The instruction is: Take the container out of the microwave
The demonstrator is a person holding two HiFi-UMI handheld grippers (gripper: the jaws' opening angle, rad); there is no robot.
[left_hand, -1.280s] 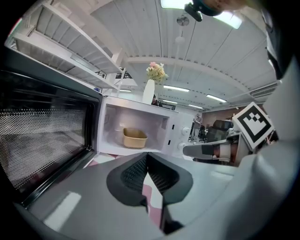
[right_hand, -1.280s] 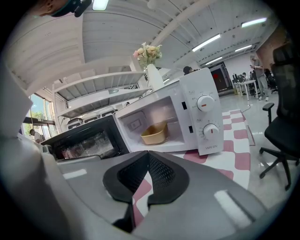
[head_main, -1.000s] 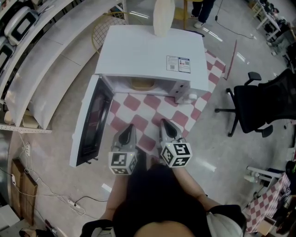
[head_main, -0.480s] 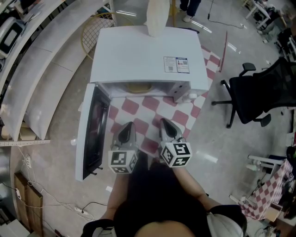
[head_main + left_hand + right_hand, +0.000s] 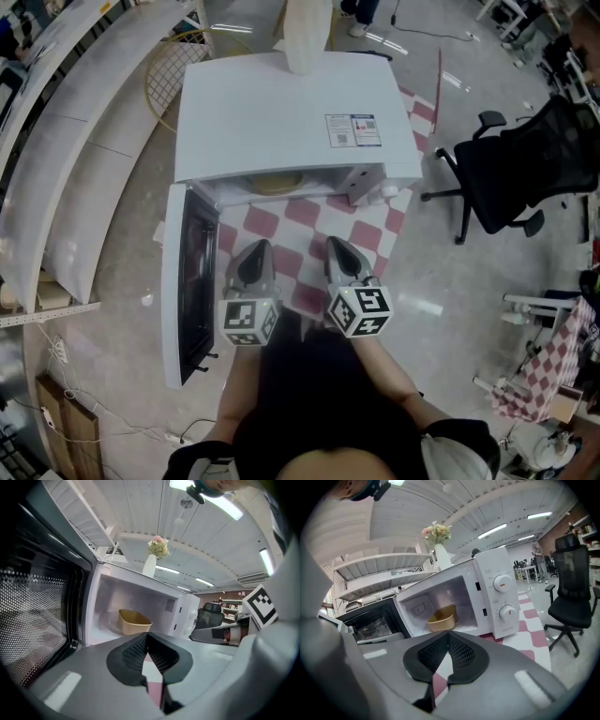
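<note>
So far the microwave (image 5: 281, 112) stands open, the container (image 5: 275, 182) untouched inside at upper centre; left gripper (image 5: 256, 251) and right gripper (image 5: 337, 248) are closed, empty.

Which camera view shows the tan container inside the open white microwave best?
The left gripper view: it looks into the cavity and shows the tan rectangular container with its open top and two walls. The right gripper view shows it too, more side-on. The head view catches only a sliver under the roof of the white microwave.
</note>
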